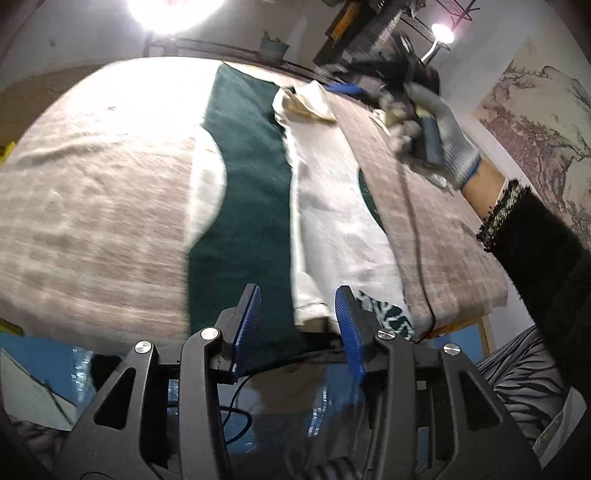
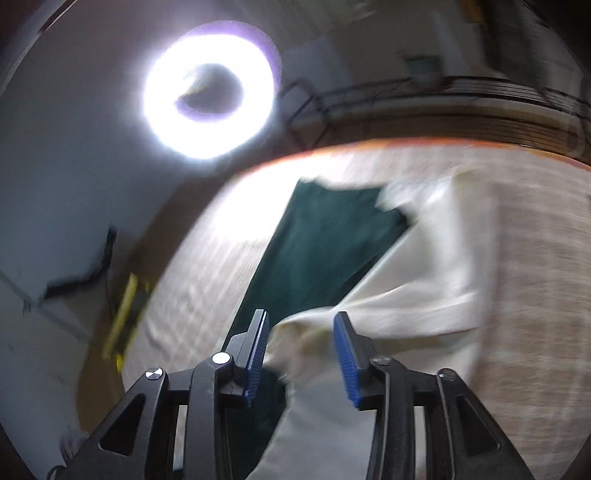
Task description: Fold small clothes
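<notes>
Left gripper [image 1: 299, 325]: blue-padded fingers [image 1: 248, 325] apart, nothing clamped. It sits at the near edge of the table, with the near end of the cream garment [image 1: 332, 206] lying just ahead, between the pads but not pinched.

Cream garment: lies lengthwise, near to far, on top of a dark green garment [image 1: 243, 177]. Both rest on a beige woven tablecloth [image 1: 92, 206]. The cream garment's far end is rumpled, with a folded-back flap. A patterned green-and-white patch [image 1: 391, 317] shows under its near right corner.

Right gripper [image 2: 301, 350]: fingers [image 2: 347, 354] apart. A raised fold of the cream garment [image 2: 406, 280] sits in the gap close to the pads; the blur hides whether cloth touches either pad. The dark green garment [image 2: 325, 251] shows to the left and far of it.

From the left wrist view, the right gripper [image 1: 373, 86] is at the far right of the table, held by a grey-gloved hand [image 1: 432, 125]; view blurred there.

Surroundings: ring lamp [image 2: 208, 96] glaring far left; small lamp [image 1: 441, 33] far right; potted plant [image 1: 273, 46] beyond the table's far edge.
</notes>
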Motion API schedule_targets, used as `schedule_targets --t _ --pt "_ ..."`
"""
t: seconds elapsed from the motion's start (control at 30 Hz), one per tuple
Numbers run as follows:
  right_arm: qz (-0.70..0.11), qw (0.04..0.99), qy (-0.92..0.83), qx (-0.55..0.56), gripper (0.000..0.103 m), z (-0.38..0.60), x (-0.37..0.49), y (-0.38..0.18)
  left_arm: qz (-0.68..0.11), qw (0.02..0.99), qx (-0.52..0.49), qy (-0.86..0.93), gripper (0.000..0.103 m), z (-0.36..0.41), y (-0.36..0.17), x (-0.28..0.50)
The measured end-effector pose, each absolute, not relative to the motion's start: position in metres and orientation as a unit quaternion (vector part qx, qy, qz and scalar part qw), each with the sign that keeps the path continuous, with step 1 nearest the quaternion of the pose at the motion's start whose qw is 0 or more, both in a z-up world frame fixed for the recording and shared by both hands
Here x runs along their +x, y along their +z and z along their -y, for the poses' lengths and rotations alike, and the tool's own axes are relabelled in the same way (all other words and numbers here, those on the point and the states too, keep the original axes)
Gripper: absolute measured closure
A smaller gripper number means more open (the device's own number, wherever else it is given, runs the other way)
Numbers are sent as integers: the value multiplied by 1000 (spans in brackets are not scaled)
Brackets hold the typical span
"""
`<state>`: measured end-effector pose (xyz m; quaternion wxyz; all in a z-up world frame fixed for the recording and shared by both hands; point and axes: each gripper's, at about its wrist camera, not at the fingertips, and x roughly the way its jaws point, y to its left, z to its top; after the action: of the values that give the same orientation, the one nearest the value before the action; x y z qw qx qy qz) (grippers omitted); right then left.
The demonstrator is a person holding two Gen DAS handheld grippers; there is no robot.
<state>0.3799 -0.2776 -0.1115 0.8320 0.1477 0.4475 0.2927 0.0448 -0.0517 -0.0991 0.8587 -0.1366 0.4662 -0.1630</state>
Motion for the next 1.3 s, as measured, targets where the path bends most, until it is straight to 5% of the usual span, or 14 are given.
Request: schedule_targets --t 0.47,0.7,1.0,1.3 --pt "-475 853 161 143 67 323 425 -161 -443 881 -126 -112 60 8 -95 75" --pt "-486 849 162 127 102 322 435 -176 -455 874 -137 -105 60 6 -106 81" --pt "-414 852 247 203 103 310 432 -121 -458 867 -158 -117 60 5 -109 85" --pt "-433 848 257 166 103 229 482 -125 -457 867 -167 -103 60 -2 -112 89"
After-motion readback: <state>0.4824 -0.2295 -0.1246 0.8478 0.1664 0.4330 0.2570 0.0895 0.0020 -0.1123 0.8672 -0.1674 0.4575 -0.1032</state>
